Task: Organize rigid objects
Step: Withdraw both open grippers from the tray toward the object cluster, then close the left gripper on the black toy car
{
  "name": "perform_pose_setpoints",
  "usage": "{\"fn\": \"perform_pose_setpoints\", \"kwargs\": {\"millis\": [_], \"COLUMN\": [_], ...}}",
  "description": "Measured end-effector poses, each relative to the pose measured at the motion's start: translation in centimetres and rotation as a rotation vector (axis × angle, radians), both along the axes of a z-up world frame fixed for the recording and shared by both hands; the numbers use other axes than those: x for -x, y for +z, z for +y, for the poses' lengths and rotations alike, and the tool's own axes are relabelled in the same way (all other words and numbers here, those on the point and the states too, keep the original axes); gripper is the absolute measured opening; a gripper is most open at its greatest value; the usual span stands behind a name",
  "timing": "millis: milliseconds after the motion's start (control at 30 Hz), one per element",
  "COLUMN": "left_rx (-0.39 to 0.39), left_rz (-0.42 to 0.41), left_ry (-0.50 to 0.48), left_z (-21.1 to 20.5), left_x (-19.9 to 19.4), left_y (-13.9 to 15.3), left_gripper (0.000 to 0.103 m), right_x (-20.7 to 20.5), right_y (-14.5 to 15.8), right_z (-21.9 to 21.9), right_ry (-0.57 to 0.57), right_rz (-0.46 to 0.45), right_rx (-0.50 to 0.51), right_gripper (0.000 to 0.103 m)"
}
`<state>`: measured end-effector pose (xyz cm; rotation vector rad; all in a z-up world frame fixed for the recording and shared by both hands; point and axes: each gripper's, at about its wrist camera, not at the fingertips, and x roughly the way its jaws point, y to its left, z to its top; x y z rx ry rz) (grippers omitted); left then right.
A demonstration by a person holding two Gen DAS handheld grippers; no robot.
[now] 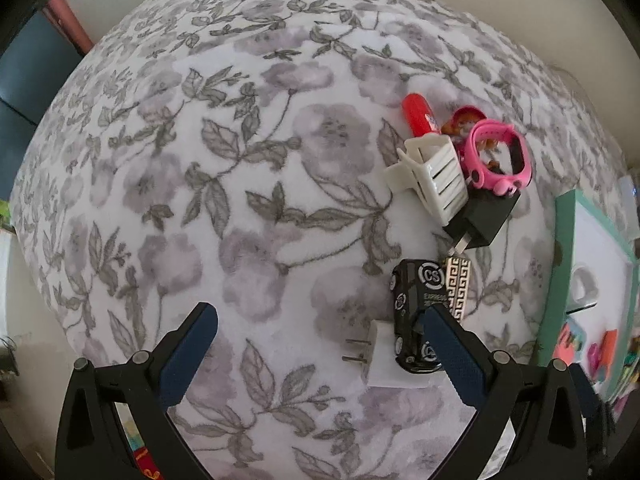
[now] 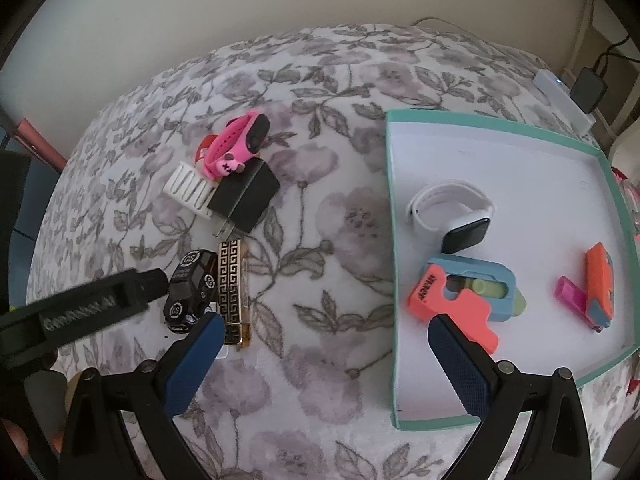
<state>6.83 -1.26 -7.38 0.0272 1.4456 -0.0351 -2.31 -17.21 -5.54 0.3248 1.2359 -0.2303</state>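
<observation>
A pile of small items lies on the floral blanket [image 1: 248, 184]: a black toy car [image 1: 416, 304], a white plug [image 1: 382, 356], a gold patterned lighter [image 1: 458, 288], a black charger [image 1: 480, 220], a white hair claw [image 1: 434, 178], a pink watch [image 1: 496, 152] and a red tube [image 1: 418, 114]. My left gripper [image 1: 320, 318] is open, its right finger beside the car. My right gripper [image 2: 325, 326] is open above the blanket, between the car [image 2: 192, 288] and the teal tray [image 2: 500, 168]. The left gripper's finger [image 2: 132, 288] reaches the car from the left.
The tray holds a white smartwatch [image 2: 452, 208], an orange and blue toy [image 2: 460, 296] and an orange and pink piece [image 2: 592, 288]. A power strip [image 2: 560, 96] and a cabled adapter [image 2: 588, 88] sit behind it. Open blanket stretches to the left.
</observation>
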Motion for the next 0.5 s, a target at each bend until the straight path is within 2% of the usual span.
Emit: {"fn": "perform_pose_setpoints", "kwargs": {"millis": [133,400,500], "left_rx": [0.034,0.081,0.084], "left_rz": [-0.008,0.002,0.006], "left_ry": [0.003,-0.057,-0.088], "left_z": [0.0,-2.0,-2.7], "left_x": [-0.1,-0.2,-0.4], "left_y": [0.4,0.1,-0.3], "left_gripper": [0.103,0.101,0.083], "right_x": [0.2,0.7,0.8], "right_y": [0.4,1.3,1.3], "right_z": [-0.7,-2.8,-3.3], "right_ry": [-0.025,-0.114,-0.132], "right_rz": [-0.01,-0.04,-0.043], "right_rx": [0.007,-0.009,-0.018], "right_gripper": [0.103,0.103,0.103]}}
